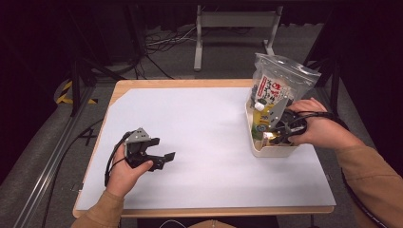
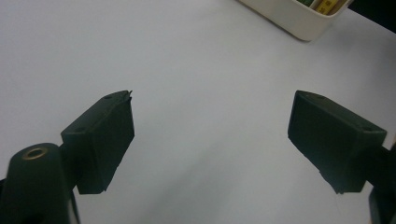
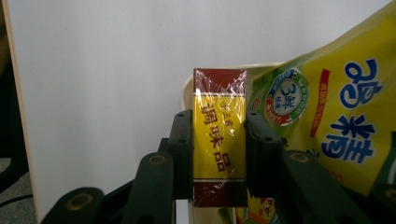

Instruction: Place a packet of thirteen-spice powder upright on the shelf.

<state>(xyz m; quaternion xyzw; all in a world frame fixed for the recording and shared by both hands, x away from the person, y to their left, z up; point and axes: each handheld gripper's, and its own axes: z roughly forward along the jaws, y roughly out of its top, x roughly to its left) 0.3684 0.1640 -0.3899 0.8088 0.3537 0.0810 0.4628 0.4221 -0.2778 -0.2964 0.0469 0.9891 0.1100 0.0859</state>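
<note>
The box (image 3: pixel 219 135) was small, yellow with dark red ends, and wrapped in shiny clear film. It stood at the near end of the bin (image 1: pixel 271 149), just beside the yellow bag (image 3: pixel 327 121). The right gripper (image 3: pixel 218 154) had its jaws squeezed on the box, one pad on each long side, around the middle. The top of the box stuck out past the pads.

The box looked light and stiff, like cardboard, so it would keep its shape in a soft squeeze. A hard squeeze could dent it. The film looked slippery, so the box might slide down between the pads. The flat long sides were the best place to hold it, and that was where the pads sat.

The yellow bag was soft and leaned on the box, so it could rub or flop as the box moved. Behind it in the bin stood a tall clear bag (image 1: pixel 280 78) with a red and white label.

The bin sat on the right side of the white table (image 1: pixel 199 137). Far off on the left, the left gripper (image 1: pixel 161 152) rested with its jaws wide apart and nothing between them
</note>
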